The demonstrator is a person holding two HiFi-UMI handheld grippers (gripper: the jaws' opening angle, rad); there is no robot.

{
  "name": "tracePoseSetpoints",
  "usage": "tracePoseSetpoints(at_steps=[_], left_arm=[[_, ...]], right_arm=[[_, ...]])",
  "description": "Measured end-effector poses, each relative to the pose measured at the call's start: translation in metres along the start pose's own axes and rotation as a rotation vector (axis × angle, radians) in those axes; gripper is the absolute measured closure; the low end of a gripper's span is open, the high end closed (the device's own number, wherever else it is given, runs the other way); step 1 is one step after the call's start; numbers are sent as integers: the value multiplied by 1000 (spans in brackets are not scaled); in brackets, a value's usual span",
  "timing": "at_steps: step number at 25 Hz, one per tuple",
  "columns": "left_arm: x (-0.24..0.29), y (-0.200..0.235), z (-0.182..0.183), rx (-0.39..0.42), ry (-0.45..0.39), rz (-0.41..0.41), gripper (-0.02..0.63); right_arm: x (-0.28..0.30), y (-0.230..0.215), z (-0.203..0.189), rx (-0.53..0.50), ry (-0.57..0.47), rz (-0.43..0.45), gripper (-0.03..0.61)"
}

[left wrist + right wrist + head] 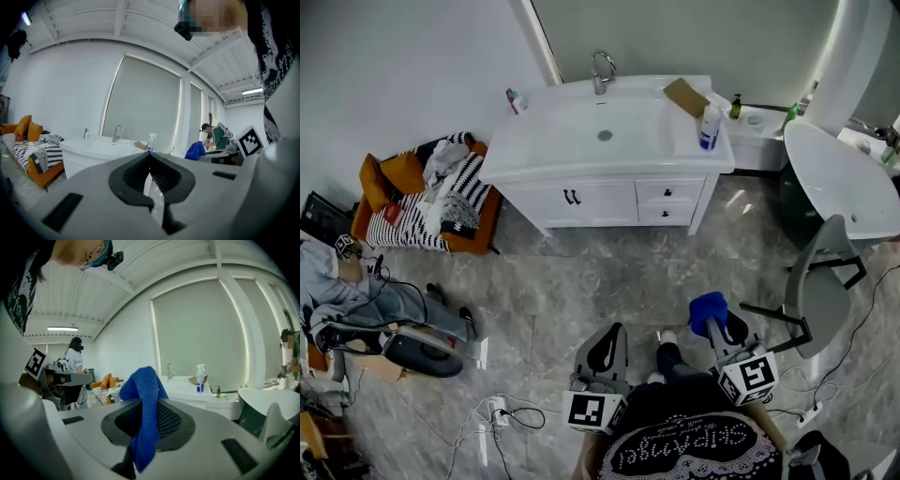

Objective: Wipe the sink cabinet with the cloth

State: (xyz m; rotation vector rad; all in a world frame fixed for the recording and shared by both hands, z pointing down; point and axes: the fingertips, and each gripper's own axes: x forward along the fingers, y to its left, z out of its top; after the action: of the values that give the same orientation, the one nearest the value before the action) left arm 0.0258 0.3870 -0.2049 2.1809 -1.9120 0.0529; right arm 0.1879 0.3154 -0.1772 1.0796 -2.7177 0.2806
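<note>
The white sink cabinet [581, 202] stands against the far wall, with a faucet [601, 70] and a basin in its top. It also shows far off in the left gripper view [89, 152] and in the right gripper view [183, 387]. My right gripper [719, 323] is low and near my body, well short of the cabinet. It is shut on a blue cloth [708, 309], and the cloth [145, 399] sticks up and hangs down between the jaws. My left gripper [605, 349] is beside it, shut with nothing in it [150, 159].
A spray bottle [710, 127] and a piece of cardboard [685, 96] sit on the countertop's right side. A white bathtub [839, 178] and a grey chair [820, 286] are to the right. An orange sofa [431, 202] with clothes is at the left, and cables [502, 412] lie on the floor.
</note>
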Motion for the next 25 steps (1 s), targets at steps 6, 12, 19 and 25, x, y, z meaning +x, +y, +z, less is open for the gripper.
tracePoseSetpoints(at_steps=[6, 12, 19, 25], left_arm=[[36, 9, 1, 19, -19, 43, 609], [73, 3, 15, 41, -29, 4, 609], [106, 8, 19, 48, 2, -39, 609], [137, 21, 24, 53, 11, -115, 609]], right_arm=[[40, -13, 5, -30, -3, 109, 520], [58, -36, 10, -32, 15, 109, 520], [62, -61, 3, 5, 42, 30, 520], [83, -74, 7, 34, 56, -48, 520]])
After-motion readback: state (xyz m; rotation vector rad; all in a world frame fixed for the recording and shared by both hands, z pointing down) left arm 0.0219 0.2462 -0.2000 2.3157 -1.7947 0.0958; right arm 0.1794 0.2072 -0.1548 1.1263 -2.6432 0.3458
